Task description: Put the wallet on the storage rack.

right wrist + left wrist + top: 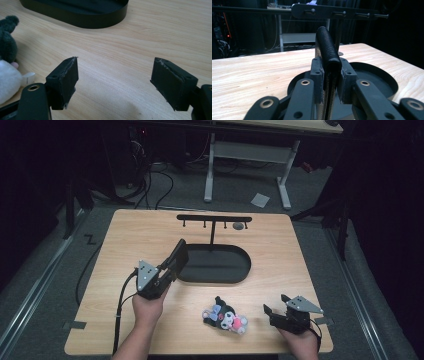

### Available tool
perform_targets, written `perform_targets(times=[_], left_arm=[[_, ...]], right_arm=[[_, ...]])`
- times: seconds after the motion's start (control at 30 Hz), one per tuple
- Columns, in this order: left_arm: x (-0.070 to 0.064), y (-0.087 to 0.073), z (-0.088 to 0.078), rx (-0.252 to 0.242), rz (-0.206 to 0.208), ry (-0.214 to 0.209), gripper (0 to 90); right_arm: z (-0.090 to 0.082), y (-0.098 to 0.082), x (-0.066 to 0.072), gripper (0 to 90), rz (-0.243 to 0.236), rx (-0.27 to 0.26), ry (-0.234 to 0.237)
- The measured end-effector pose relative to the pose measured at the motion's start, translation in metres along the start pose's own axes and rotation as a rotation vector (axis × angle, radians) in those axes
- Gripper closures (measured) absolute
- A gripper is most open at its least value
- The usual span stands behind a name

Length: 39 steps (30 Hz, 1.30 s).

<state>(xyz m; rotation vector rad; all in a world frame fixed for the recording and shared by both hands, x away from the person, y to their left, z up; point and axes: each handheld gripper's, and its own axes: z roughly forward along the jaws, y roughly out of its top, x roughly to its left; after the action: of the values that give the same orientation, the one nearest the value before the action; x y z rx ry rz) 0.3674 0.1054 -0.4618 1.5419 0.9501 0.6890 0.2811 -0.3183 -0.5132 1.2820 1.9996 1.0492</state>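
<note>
1. honestly, no brand, label or writing can be read on anything.
2. the light wooden table (125, 235) carries a black oval tray (235, 252) with a hook stand (214, 218) rising from its far edge; grey floor, cables and another desk's white legs (285, 180) lie beyond.
3. the left gripper (172, 265) has its jaws pressed together on a flat black ribbed piece (327, 46), over the tray's left rim.
4. the right gripper (275, 307) is spread wide, holding nothing, just right of the plush toy (225, 316) near the front edge.

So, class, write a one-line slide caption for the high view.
A person's left gripper holds a flat black object above a black stand's oval base; the open right gripper rests beside a plush toy.
</note>
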Motion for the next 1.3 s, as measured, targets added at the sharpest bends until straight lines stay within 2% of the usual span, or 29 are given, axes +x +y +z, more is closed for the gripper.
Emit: perform_targets(times=[0.07,0.17,0.27,0.4,0.53,0.67,0.77,0.9,1.03,1.17,1.3], left_arm=[[-0.002,0.0,0.008,0.012,0.01,0.001,77.3],[-0.005,-0.001,0.017,0.023,0.047,-0.002,77.4],[-0.004,0.0,0.026,0.03,0.035,-0.014,77.5],[-0.004,-0.002,0.038,0.04,0.045,-0.021,77.5],[-0.001,-0.005,0.053,0.048,0.023,-0.016,77.5],[0.0,-0.007,0.062,0.056,0.021,-0.003,77.5],[0.003,-0.009,0.066,0.061,0.006,0.014,77.8],[0.008,-0.012,0.07,0.084,0.009,0.035,77.8],[0.013,-0.015,0.07,0.082,-0.002,0.051,77.7],[0.016,-0.019,0.071,0.094,0.013,0.072,77.7],[0.019,-0.02,0.071,0.095,0.009,0.077,77.5]], right_arm=[[0.001,0.002,-0.001,22.0,0.006,-0.007,0.007],[0.002,0.003,-0.002,22.1,0.014,-0.014,0.013],[-0.001,0.002,-0.003,22.4,0.026,-0.016,0.005],[-0.001,0.0,-0.004,22.6,0.027,-0.012,-0.006],[-0.004,-0.003,-0.006,22.6,0.034,-0.012,-0.013],[-0.008,-0.005,-0.007,22.7,0.045,-0.014,-0.018],[-0.009,-0.007,-0.008,22.8,0.048,-0.01,-0.017],[-0.011,-0.008,-0.009,22.9,0.056,-0.01,-0.019],[-0.012,-0.01,-0.009,23.1,0.057,-0.009,-0.02],[-0.012,-0.01,-0.009,23.2,0.057,-0.008,-0.02],[-0.01,-0.009,-0.007,23.2,0.055,-0.007,-0.01]])
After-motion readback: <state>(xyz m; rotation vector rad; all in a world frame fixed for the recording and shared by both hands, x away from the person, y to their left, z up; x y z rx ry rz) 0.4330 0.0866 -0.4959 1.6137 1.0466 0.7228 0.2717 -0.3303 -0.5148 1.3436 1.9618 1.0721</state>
